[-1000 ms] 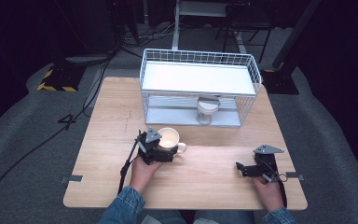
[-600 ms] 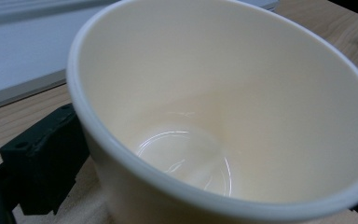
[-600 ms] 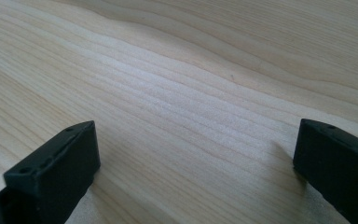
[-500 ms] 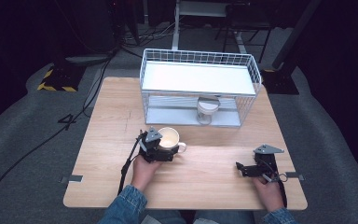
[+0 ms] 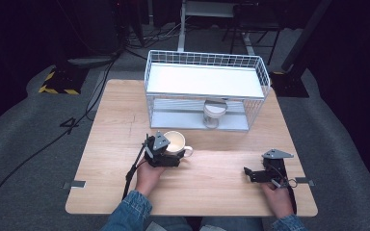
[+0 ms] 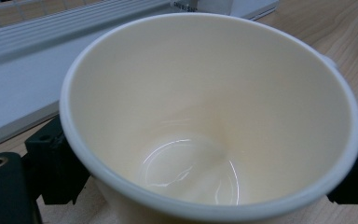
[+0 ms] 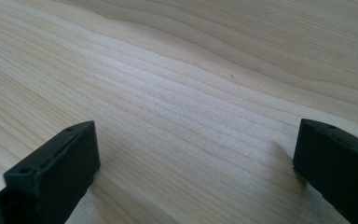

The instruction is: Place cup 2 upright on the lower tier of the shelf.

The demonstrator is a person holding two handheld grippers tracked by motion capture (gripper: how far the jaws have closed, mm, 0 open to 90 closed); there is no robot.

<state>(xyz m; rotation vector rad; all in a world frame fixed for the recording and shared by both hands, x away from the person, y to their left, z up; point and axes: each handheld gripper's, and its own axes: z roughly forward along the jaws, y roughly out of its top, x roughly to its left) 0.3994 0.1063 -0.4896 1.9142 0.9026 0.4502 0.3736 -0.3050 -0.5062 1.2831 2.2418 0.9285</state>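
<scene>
**Mug in the left gripper's grip**

The left gripper [image 5: 166, 156] clasps the cream mug [image 5: 176, 142] across its body, on the table [image 5: 212, 192] before the wire rack [image 5: 207, 89]. Glazed, stiff, breakable, likely slippery: squeeze firmly below the rim. The right gripper [image 5: 262, 174] rests spread apart, holding nothing.

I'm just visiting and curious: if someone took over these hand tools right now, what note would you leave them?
Left gripper: jaws on either side of the cream mug, apparently shut on it; mug is empty, on the table before the white wire rack.
Right gripper: open, holding nothing, low over bare wood.
A small jar sits on the rack's lower shelf.
Done: mug gripped. Left: probably moving it, perhaps into the rack.
</scene>
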